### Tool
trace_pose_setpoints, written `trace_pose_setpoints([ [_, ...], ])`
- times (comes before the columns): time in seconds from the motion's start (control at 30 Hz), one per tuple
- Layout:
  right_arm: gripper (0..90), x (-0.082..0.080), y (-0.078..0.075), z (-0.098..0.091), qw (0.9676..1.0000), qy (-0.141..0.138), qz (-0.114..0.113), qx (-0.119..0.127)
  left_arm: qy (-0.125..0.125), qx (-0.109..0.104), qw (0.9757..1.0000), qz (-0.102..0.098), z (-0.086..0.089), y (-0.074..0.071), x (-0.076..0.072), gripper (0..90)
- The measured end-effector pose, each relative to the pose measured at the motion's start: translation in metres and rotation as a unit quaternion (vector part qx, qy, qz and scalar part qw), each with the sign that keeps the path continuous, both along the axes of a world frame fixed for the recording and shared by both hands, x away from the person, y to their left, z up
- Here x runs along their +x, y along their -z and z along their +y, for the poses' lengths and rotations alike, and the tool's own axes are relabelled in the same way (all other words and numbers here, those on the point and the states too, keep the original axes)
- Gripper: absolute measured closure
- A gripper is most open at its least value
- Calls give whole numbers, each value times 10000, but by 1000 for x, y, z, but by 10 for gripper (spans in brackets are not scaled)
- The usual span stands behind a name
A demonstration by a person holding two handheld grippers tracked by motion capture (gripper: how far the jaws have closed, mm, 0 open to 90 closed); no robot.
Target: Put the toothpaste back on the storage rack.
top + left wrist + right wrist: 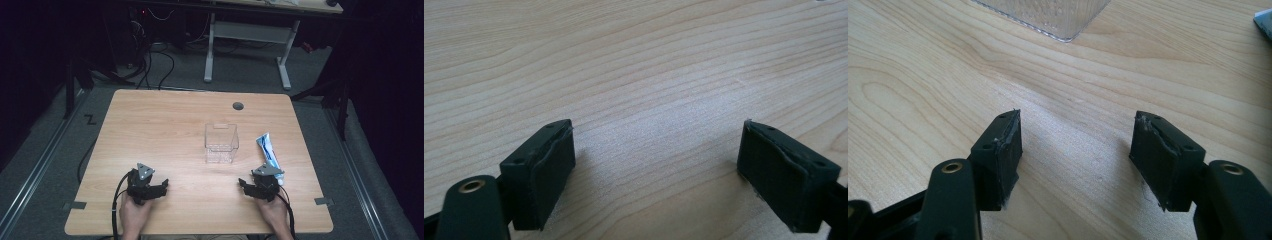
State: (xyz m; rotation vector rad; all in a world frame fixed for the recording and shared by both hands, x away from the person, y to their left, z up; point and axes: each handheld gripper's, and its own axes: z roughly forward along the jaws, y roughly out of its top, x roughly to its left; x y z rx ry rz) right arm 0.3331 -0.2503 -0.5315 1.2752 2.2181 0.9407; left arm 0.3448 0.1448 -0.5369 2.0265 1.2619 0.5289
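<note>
A clear plastic box (221, 143) stands upright near the middle of the wooden table (165, 125); its bottom corner (1048, 17) shows at the top of the right gripper view. A blue and white tube (269, 154) lies flat to the right of the box, and its tip (1264, 21) shows at the right edge of the right gripper view. My left gripper (162, 187) rests low at the front left, open, over bare wood (656, 145). My right gripper (244, 186) sits at the front right, just in front of the tube, open with nothing between its jaws (1075, 145).
A round grey cable hole (238, 106) sits near the table's far edge. Behind the table stand a white desk frame (250, 35) and loose cables on the floor. Tape marks (74, 205) lie at the front corners.
</note>
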Motion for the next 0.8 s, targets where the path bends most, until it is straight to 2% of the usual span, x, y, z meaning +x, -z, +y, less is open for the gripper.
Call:
trace_pose_setpoints([
  [0.57,358,0,0,0,10000,-20,9,-10,0,-3,10000,2,0,0,0,155],
  [0.8,349,-2,0,2,9999,122,12,-14,-3,-9,10000,-2,0,0,0,155],
])
